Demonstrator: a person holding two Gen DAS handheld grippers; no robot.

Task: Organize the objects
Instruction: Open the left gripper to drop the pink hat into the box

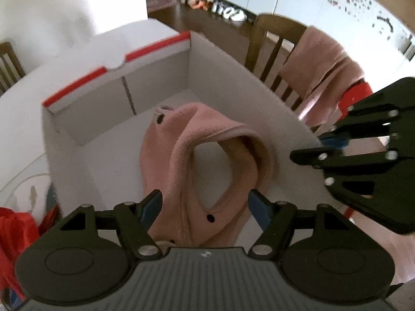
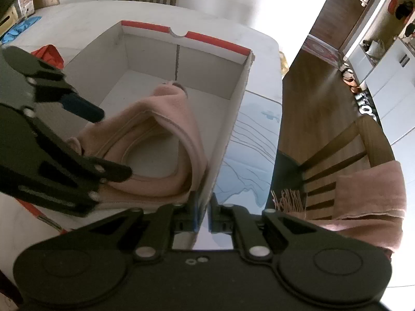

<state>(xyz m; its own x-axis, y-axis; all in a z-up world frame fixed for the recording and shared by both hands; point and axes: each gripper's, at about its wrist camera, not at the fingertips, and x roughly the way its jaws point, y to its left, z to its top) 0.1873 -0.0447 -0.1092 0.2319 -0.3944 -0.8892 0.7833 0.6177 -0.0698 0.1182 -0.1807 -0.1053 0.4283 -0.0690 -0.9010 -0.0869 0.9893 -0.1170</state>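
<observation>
Left wrist view. 1 left gripper is recorded above the near end of a white cardboard box with a red-trimmed rim; its 2 blue-padded fingers are spread wide apart and nothing is gripped between them. 1 pink fleece garment, with a large oval opening and dark snap studs, is seen inside the box, directly ahead of and between the spread fingers, its near end lying just under them. Whether the pads touch the fabric cannot be told. 1 right gripper is entered at the right edge, closed on the box's right wall. The box is set on a white table; red fabric is noted at the lower left. 1 wooden chair draped with a pink scarf stands beyond the box, with a dark wood floor and white cabinets behind.

Right wrist view. The right gripper is shown clamped on the near right wall of the box, 1 finger inside and 1 outside. The garment is listed inside the box, just left of the clamped wall and touching it. The left gripper is seen from the side at the left, its fingers apart over the garment. The table carries a blue-lined pattern beside the box. The chair and fringed scarf are placed at the right.
</observation>
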